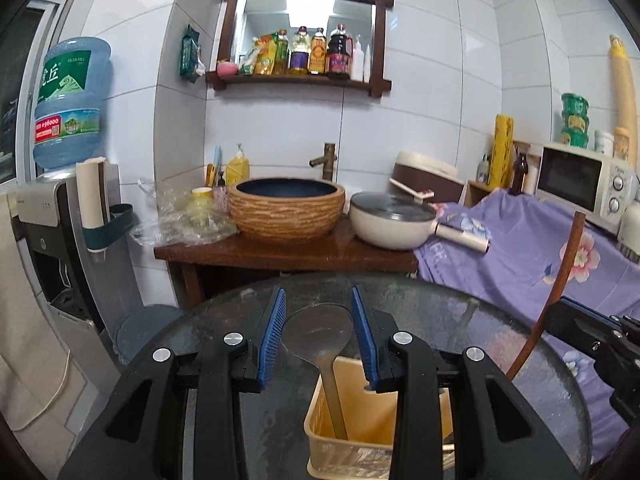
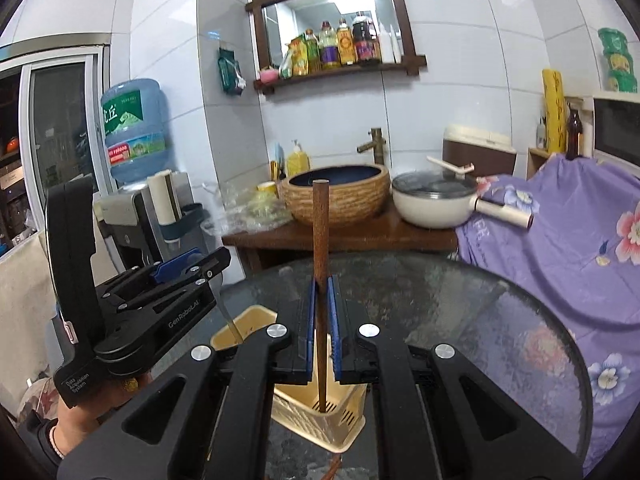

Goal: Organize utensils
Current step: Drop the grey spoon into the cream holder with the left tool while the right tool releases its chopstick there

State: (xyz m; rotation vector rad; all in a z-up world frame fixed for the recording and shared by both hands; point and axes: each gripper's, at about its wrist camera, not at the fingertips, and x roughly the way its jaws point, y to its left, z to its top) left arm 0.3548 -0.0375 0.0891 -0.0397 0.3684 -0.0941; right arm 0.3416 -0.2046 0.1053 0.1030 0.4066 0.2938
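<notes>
A beige plastic utensil basket (image 1: pixel 356 416) stands on the round glass table (image 1: pixel 460 320); it also shows in the right wrist view (image 2: pixel 320 420). A translucent grey rice paddle (image 1: pixel 318 336) stands in the basket, its blade between the open blue pads of my left gripper (image 1: pixel 319 310), not touching them. My right gripper (image 2: pixel 320 286) is shut on a brown wooden chopstick (image 2: pixel 320 236), held upright with its lower end inside the basket. The right gripper also shows at the right edge of the left wrist view (image 1: pixel 592 340), and the left gripper at the left of the right wrist view (image 2: pixel 192 260).
Behind the table a wooden counter (image 1: pixel 280 252) carries a woven-look basin (image 1: pixel 286 210) and a white lidded pan (image 1: pixel 394 218). A purple floral cloth (image 1: pixel 520 248) covers the right side, with a microwave (image 1: pixel 580 188). A water dispenser (image 1: pixel 60 208) stands at left.
</notes>
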